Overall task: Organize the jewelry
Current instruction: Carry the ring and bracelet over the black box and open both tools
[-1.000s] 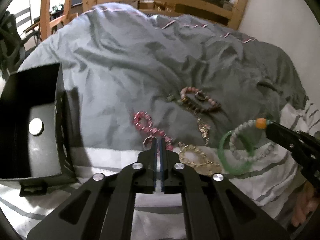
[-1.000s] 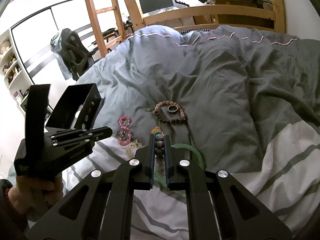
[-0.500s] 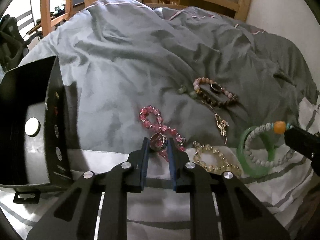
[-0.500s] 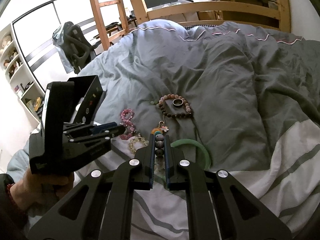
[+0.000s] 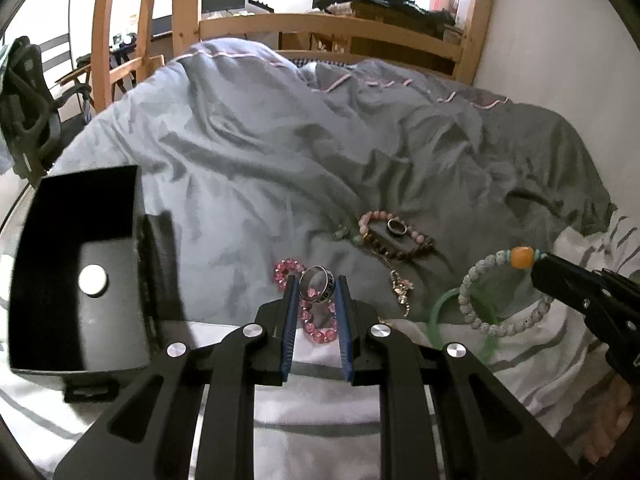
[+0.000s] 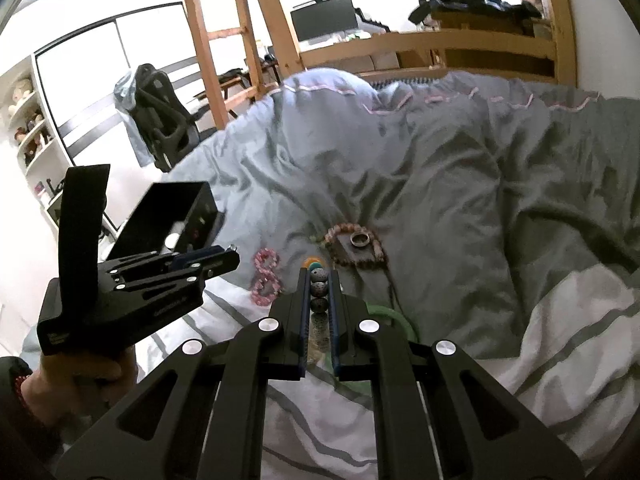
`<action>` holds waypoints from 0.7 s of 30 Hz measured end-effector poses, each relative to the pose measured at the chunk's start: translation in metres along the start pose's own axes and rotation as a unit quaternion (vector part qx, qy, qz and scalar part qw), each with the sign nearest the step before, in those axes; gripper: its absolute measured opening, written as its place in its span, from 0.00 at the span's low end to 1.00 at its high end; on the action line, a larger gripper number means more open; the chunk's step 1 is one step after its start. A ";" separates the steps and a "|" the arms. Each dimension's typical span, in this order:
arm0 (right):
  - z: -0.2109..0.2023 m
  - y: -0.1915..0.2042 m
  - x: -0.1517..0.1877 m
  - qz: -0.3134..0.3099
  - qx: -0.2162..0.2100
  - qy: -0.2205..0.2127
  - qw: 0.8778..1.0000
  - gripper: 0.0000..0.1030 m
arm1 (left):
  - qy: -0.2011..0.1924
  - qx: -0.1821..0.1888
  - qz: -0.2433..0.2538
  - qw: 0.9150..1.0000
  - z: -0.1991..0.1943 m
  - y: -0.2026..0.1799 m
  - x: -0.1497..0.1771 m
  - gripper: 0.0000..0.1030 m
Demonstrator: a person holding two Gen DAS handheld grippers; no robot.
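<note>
Since a second ago the left claw (image 5: 317,292) has come up off the grey duvet (image 5: 260,168) with a wide silver band ring with dark lettering (image 5: 318,289) pinched between its blue pads; earlier those pads were pressed together down at the bedding. That ring now sits upright between the fingertips, clear of the duvet. Just beyond and beneath the left claw's tips lies the pink faceted bead bracelet (image 5: 320,326), twisted into a figure eight. To the left claw's left stands the open black box (image 5: 76,280), a round silver disc (image 5: 93,280) on its floor. Ahead and to its right, well apart, a bracelet of pale pink and brown beads (image 5: 404,240) lies on the duvet with a second small silver ring (image 5: 397,227) inside its loop, and a small gold charm chain (image 5: 400,290) trails nearer.

The right claw (image 6: 319,280) has hardly shifted. Its fingers are clamped on a bracelet of speckled grey stone beads with one orange bead (image 5: 500,292), which hangs from its tips in the left view. Below that loop, a translucent green bangle (image 5: 460,320) rests on the white striped sheet (image 5: 540,344).
</note>
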State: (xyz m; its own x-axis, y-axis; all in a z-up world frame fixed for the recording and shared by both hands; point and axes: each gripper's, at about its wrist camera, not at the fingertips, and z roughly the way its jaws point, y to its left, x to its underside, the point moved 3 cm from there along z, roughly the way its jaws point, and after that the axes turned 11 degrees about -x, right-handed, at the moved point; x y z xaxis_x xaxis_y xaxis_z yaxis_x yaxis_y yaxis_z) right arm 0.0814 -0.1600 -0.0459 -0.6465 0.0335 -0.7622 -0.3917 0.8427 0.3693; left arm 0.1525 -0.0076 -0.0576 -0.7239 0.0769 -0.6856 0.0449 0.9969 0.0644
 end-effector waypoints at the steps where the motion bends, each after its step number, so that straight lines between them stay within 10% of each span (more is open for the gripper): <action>1: -0.004 0.004 -0.003 -0.005 -0.001 -0.005 1.000 0.09 | -0.003 -0.001 -0.002 1.000 -0.005 0.002 -0.001 0.17; 21: 0.010 0.106 -0.054 -0.080 -0.015 -0.018 0.997 0.09 | -0.034 -0.060 -0.110 0.992 -0.063 0.130 -0.029 0.17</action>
State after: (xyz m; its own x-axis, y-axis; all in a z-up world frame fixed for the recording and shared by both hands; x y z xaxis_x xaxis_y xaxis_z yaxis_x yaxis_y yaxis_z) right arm 0.0809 -0.0672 0.0290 -0.5513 -0.0799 -0.8305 -0.5071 0.8225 0.2575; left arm 0.1360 0.1191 0.0164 -0.6586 -0.1366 -0.7400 -0.1932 0.9811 -0.0091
